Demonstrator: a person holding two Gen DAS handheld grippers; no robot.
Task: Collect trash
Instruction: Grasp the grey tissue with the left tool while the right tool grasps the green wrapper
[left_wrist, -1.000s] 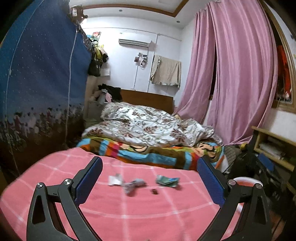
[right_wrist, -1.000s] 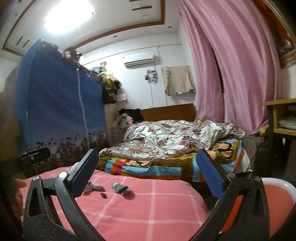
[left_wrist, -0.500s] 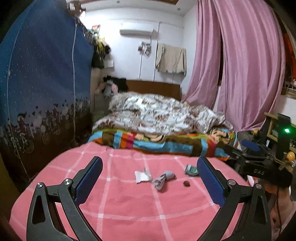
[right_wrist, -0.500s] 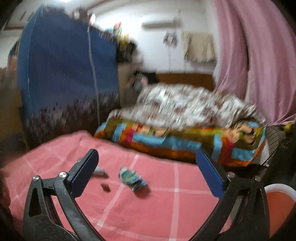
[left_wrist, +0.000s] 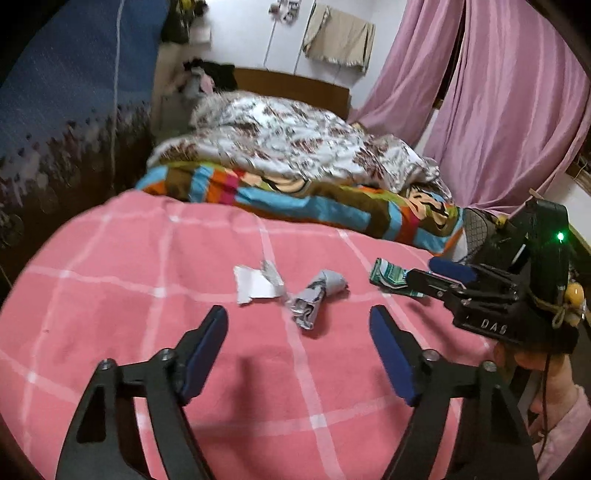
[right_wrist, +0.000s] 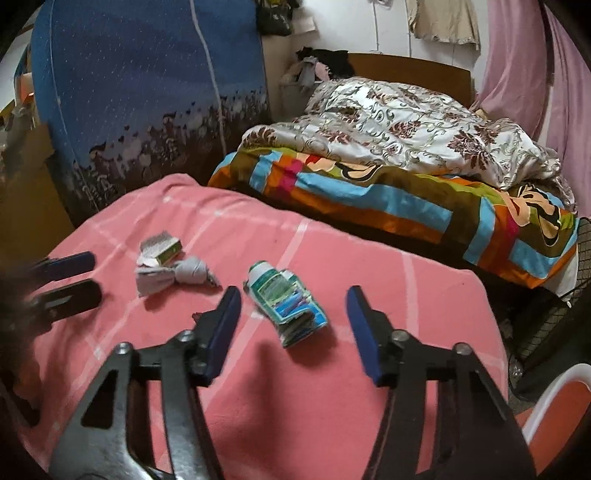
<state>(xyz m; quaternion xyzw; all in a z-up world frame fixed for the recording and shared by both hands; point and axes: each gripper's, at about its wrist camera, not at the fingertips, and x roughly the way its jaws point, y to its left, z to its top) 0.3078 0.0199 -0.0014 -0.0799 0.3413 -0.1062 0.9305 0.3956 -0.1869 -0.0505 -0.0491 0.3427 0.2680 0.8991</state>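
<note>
Trash lies on a pink checked blanket (left_wrist: 155, 280): a torn white paper (left_wrist: 256, 284), a crumpled grey wrapper (left_wrist: 317, 295) and a crushed green-blue carton (left_wrist: 393, 280). My left gripper (left_wrist: 297, 321) is open, just short of the grey wrapper. My right gripper (right_wrist: 293, 302) is open with the green-blue carton (right_wrist: 286, 306) between its fingers, untouched. The grey wrapper (right_wrist: 173, 277) and the paper piece (right_wrist: 160, 249) lie to its left. The right gripper (left_wrist: 439, 275) also shows in the left wrist view, at the carton. The left gripper's fingers (right_wrist: 70, 264) show at the right wrist view's left edge.
A striped colourful blanket (right_wrist: 388, 199) and a flowered quilt (right_wrist: 399, 125) lie beyond the pink blanket. A blue wardrobe cover (right_wrist: 147, 85) stands at left, pink curtains (left_wrist: 498, 96) at right. A red and white bin rim (right_wrist: 554, 402) shows at bottom right.
Both grippers have tilted down and moved in towards the trash, and their jaws have narrowed. The right gripper now straddles the carton; the left is near the grey wrapper.
</note>
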